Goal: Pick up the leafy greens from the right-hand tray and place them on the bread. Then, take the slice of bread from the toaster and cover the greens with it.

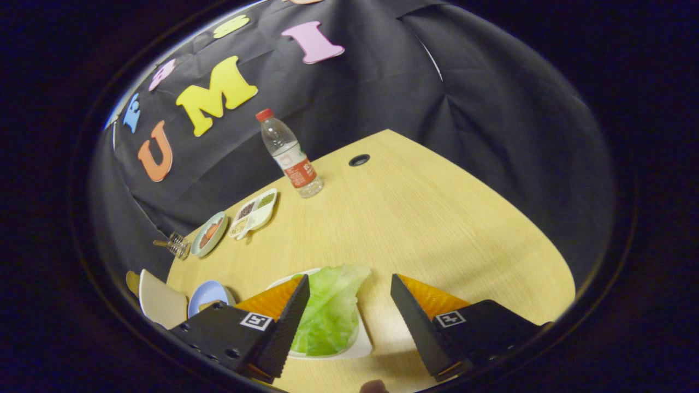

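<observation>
A pale green lettuce leaf [330, 311] lies in a white tray [362, 345] on the wooden table [426, 229]. My gripper [349, 286] is open above it. The leaf sits between the two fingers, closer to the left finger [289, 322], which overlaps the tray's left part. The right finger [418, 322] hovers over bare table to the right of the tray. Neither finger presses on the leaf. Part of the tray is hidden behind the left finger.
A water bottle [289, 155] with a red cap stands far ahead near the wall. Left of it lie a divided white dish [254, 213], a small green plate [209, 234] and a metal clip [173, 244]. A white plate [161, 303] and a blue bowl [207, 295] sit beside the left finger. A cable hole [359, 160] marks the table's far side.
</observation>
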{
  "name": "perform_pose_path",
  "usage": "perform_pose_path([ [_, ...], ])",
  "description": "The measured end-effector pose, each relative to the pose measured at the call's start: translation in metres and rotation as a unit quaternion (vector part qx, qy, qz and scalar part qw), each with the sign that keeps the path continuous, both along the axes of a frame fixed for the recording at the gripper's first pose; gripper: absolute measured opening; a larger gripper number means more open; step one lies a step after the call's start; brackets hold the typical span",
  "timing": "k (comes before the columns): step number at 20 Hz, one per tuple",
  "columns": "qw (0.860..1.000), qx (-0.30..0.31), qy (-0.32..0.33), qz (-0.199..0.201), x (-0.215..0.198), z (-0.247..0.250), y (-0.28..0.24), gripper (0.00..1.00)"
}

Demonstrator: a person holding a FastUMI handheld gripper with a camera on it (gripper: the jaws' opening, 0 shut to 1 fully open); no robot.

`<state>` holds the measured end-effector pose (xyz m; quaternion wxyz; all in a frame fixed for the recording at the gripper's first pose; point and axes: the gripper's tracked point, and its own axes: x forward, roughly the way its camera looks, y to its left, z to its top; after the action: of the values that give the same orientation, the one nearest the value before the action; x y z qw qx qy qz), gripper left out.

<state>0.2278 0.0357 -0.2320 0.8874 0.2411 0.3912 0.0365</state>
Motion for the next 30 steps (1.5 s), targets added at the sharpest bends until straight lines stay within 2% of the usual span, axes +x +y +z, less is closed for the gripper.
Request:
perform_pose_path([
  [2,1.0,0.01,0.003,-0.003,0.006,-0.005,0.006,0.9],
  [4,1.0,0.002,0.001,-0.007,0.012,-0.007,0.005,0.72],
  [5,1.0,-0.004,-0.001,-0.007,0.014,-0.007,0.004,0.69],
  [11,1.0,-0.004,-0.008,-0.012,0.021,-0.006,-0.001,0.04],
  [12,1.0,-0.001,-0.011,-0.006,0.017,-0.002,0.0,0.01],
  [16,0.999,0.03,-0.045,-0.001,0.012,0.023,0.007,0.0],
  [20,0.995,0.027,-0.099,0.006,-0.001,0.066,0.014,0.0],
  [30,0.982,0.05,-0.174,0.048,-0.037,0.154,0.082,0.0],
])
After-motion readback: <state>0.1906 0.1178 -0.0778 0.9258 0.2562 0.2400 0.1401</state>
